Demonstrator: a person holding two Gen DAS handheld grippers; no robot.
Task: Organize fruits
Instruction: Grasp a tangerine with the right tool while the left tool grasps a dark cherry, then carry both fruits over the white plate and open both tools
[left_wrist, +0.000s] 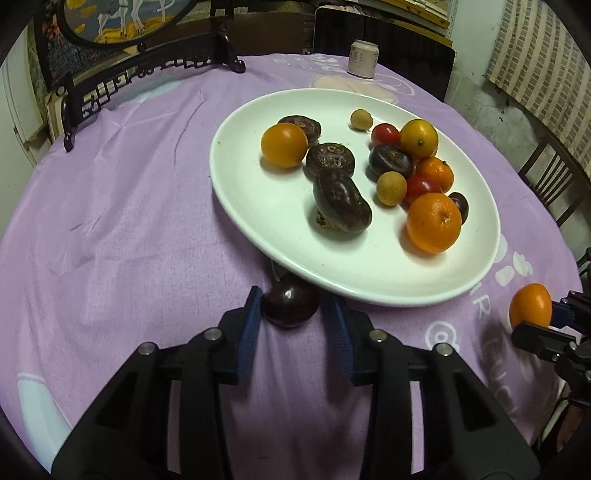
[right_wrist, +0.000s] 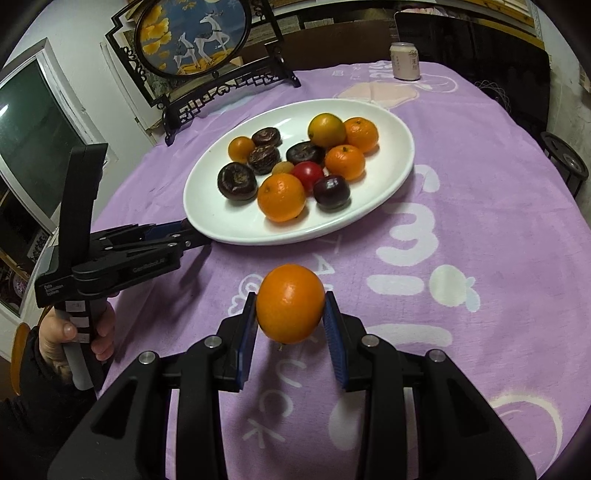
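Note:
A white oval plate (left_wrist: 258, 206) (right_wrist: 391, 147) on the purple tablecloth holds several oranges, dark passion fruits, red tomatoes and small tan longans. My left gripper (left_wrist: 293, 306) is open around a dark plum (left_wrist: 290, 304) that lies on the cloth at the plate's near rim; the left pad touches it, the right pad stands apart. My right gripper (right_wrist: 290, 312) is shut on an orange (right_wrist: 290, 303) and holds it just above the cloth, in front of the plate. That orange (left_wrist: 530, 304) also shows at the right edge of the left wrist view.
A drink can (left_wrist: 363, 58) (right_wrist: 406, 61) stands at the table's far edge. A dark framed deer ornament (right_wrist: 199, 44) stands at the back left. Chairs (left_wrist: 550, 177) stand around the table. My left gripper body (right_wrist: 122, 254) lies left of the plate.

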